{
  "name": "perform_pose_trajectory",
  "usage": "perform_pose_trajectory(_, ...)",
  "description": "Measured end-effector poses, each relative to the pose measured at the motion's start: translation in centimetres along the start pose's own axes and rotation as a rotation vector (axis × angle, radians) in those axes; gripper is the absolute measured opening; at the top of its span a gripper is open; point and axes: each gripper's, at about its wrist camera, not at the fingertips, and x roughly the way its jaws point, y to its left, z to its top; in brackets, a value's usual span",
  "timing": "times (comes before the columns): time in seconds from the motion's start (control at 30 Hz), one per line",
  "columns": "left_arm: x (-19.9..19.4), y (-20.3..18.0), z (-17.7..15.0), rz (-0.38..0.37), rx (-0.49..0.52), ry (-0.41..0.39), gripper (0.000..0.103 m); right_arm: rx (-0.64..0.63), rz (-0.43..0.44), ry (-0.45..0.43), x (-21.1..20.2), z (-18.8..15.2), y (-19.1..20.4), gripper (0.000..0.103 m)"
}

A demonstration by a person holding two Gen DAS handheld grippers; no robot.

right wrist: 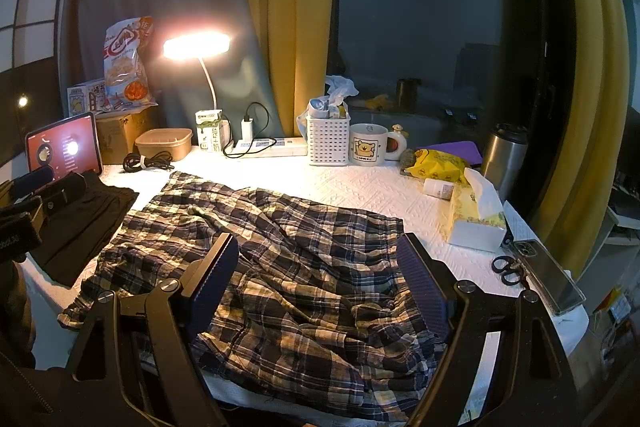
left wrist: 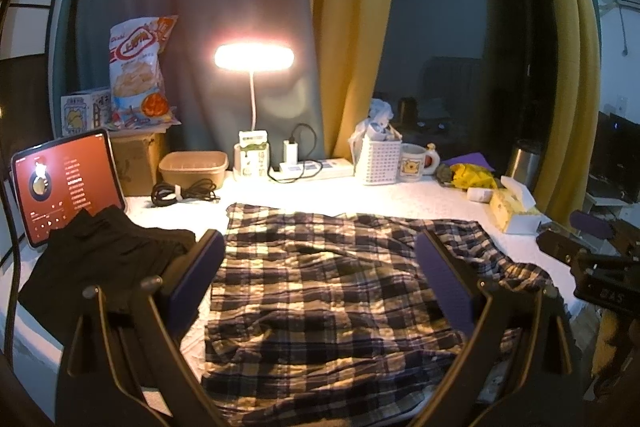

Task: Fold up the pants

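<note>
- Pants (left wrist: pixel 332 291), plaid and rumpled, lie spread across the middle of the table (left wrist: pixel 360 193), reaching from near its front edge toward the far clutter under the lamp (left wrist: pixel 254 57).
- Folding looks barely begun: the cloth is wrinkled and bunched, with no crisp edge or neat rectangle, though it may be doubled over once; I cannot tell for sure.
- Left gripper (left wrist: pixel 320 267) hovers over the near part of the pants, fingers (left wrist: pixel 196 275) spread wide and holding nothing.
- Right gripper (right wrist: pixel 320 271) hovers likewise over the near right part, fingers (right wrist: pixel 424 287) wide and empty.
- A dark garment (left wrist: pixel 108 259) already lies folded at the left, beside the tablet (left wrist: pixel 66 183).
- Left to do, by my reading: smooth the cloth, line up the legs, fold them over, and set the bundle aside.
</note>
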Motion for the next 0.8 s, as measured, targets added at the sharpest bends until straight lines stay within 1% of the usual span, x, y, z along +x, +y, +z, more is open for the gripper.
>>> perform_pose_trajectory(0.8, -0.30, 0.19, 0.26, -0.003, 0.002, -0.012, 0.097, -0.005, 0.002, -0.001, -0.09, 0.15, 0.27, 0.084)
